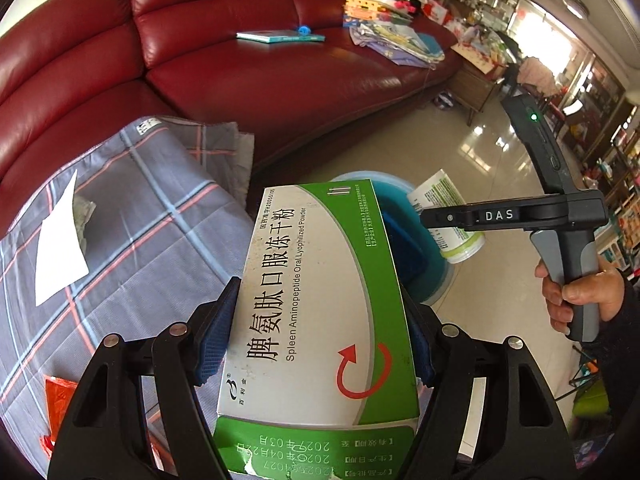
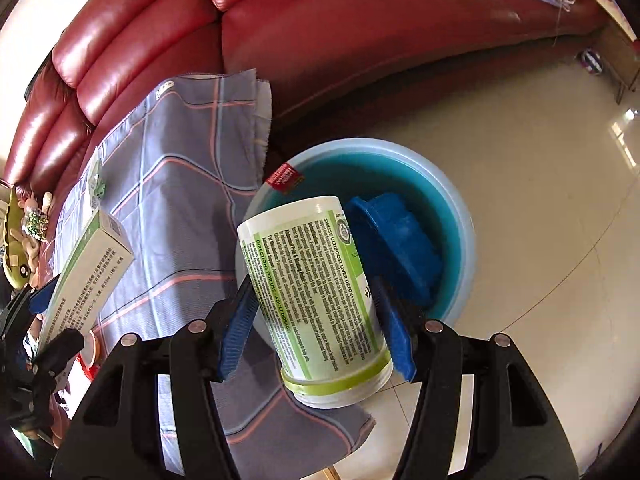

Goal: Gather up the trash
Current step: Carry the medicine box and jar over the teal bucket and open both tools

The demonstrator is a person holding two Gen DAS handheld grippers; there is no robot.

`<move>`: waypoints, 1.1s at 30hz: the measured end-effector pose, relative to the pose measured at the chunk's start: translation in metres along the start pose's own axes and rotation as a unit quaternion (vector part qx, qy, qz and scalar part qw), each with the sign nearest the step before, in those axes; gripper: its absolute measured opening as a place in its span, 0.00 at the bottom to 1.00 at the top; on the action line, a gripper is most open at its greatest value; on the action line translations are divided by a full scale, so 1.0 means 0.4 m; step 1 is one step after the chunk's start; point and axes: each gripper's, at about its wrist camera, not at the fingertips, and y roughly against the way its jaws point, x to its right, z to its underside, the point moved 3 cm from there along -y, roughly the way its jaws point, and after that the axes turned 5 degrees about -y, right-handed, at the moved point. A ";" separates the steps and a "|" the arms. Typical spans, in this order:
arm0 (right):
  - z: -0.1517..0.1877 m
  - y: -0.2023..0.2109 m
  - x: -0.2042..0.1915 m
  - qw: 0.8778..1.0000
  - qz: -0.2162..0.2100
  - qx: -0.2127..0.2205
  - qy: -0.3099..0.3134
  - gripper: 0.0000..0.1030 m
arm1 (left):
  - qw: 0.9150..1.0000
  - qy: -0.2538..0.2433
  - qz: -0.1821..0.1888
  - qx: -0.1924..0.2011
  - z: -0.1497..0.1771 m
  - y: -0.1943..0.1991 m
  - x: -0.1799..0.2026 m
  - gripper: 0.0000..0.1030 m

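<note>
My left gripper is shut on a green and white medicine box, gripped across its long sides and held above the plaid cloth's edge. Its far end reaches over the light blue bin on the floor. My right gripper is shut on a white and green supplement bottle, tilted, cap end toward the camera, above the bin's near rim. In the left wrist view the bottle sits in the right gripper, with a hand on the handle. The box shows at the right wrist view's left edge.
A dark blue plastic piece lies in the bin and a red wrapper hangs on its rim. The plaid cloth carries a white paper and red wrappers. A red leather sofa stands behind; tiled floor lies right.
</note>
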 end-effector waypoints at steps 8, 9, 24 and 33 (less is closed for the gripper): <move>-0.012 -0.013 0.054 1.000 -0.006 -0.004 -0.019 0.79 | 0.999 -0.019 0.013 -0.029 -0.032 -0.096 0.066 0.70; -0.012 -0.011 0.063 1.000 -0.006 -0.002 -0.022 0.80 | 0.999 -0.023 0.014 -0.032 -0.035 -0.105 0.073 0.70; -0.009 0.061 0.172 0.997 0.003 0.023 -0.074 0.87 | 0.995 -0.063 0.026 -0.078 -0.086 -0.285 0.185 0.71; -0.001 0.049 0.194 0.996 0.010 0.011 -0.084 0.87 | 0.996 -0.046 0.009 -0.074 -0.091 -0.291 0.188 0.89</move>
